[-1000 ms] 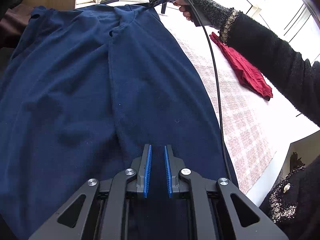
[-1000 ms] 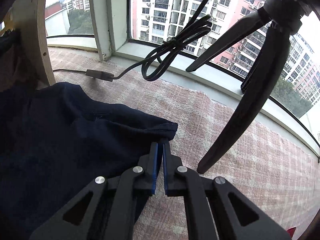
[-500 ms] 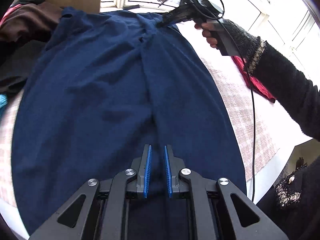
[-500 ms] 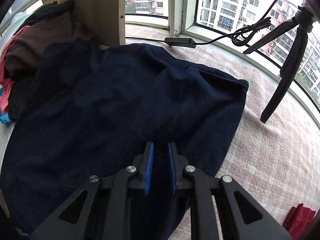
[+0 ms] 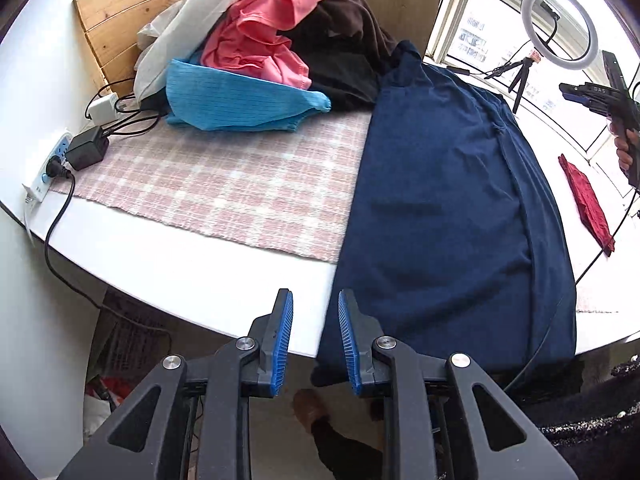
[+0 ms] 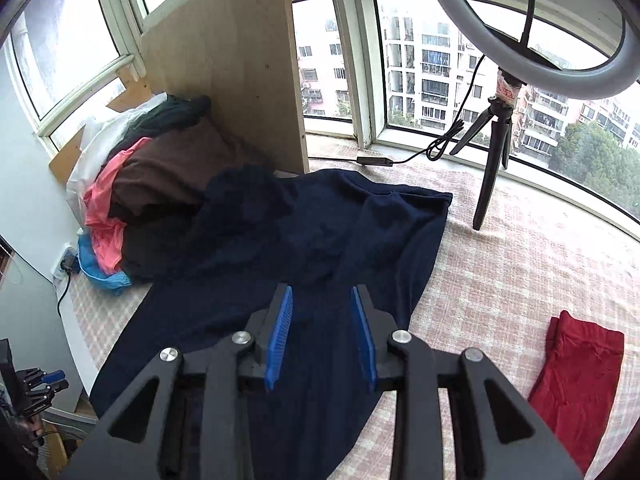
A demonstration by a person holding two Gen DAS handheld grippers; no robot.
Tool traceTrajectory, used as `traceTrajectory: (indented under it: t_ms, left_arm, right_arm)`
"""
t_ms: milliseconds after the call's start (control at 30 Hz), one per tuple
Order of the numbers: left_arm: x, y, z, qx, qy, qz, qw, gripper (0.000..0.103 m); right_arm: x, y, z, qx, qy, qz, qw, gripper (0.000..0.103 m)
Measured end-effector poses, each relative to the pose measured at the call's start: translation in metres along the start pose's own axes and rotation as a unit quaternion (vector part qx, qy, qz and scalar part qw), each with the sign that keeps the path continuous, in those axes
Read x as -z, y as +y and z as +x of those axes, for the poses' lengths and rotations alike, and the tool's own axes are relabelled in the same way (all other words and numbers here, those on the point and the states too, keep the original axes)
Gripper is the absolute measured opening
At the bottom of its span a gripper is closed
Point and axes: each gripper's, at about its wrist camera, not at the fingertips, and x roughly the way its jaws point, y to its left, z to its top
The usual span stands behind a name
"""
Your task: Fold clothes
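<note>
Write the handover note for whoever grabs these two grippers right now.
Left gripper: jaws just opening, nothing between them, off the table's near edge.
Right gripper: jaws just opening, empty, above the navy garment.
Navy garment: lies lengthwise on the checked cloth, one side folded in, near end hanging over the table edge.
Red item: folded, at the right.
Left: finish folding the navy piece, then the pile of clothes.

A curved bay window (image 6: 432,80) is seen behind a wooden panel (image 6: 224,64); daylight is admitted, apartment blocks (image 6: 436,68) are visible outside, and a ring light (image 6: 532,28) is mounted on a tripod (image 6: 494,160).
</note>
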Motion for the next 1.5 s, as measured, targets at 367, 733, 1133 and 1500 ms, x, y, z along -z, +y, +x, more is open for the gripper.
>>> traceTrajectory:
  t_ms: [367,733,1133,1500]
  left_arm:
    - [-0.087,0.014,-0.006,0.083,-0.076,0.099,0.9888,0.023]
    - [-0.229,-0.097,0.091,0.105,-0.099,0.181,0.9728,0.023]
    - [-0.314,-0.129,0.213,0.107,-0.039,0.162,0.9801,0.029]
    - [-0.327,-0.140,0.263,0.107,-0.003,0.162,0.9810,0.033]
  right_arm:
    - [-0.046,0.115,-0.068,0.037,-0.066,-0.032,0.997,0.023]
    - [-0.080,0.146,0.082,0.002,0.020,-0.084,0.996,0.023]
    - [-0.149,0.153,0.266,-0.084,0.104,-0.141,0.981,0.040]
    - [-0.115,0.101,0.298,-0.076,0.143,-0.145,0.976,0.024]
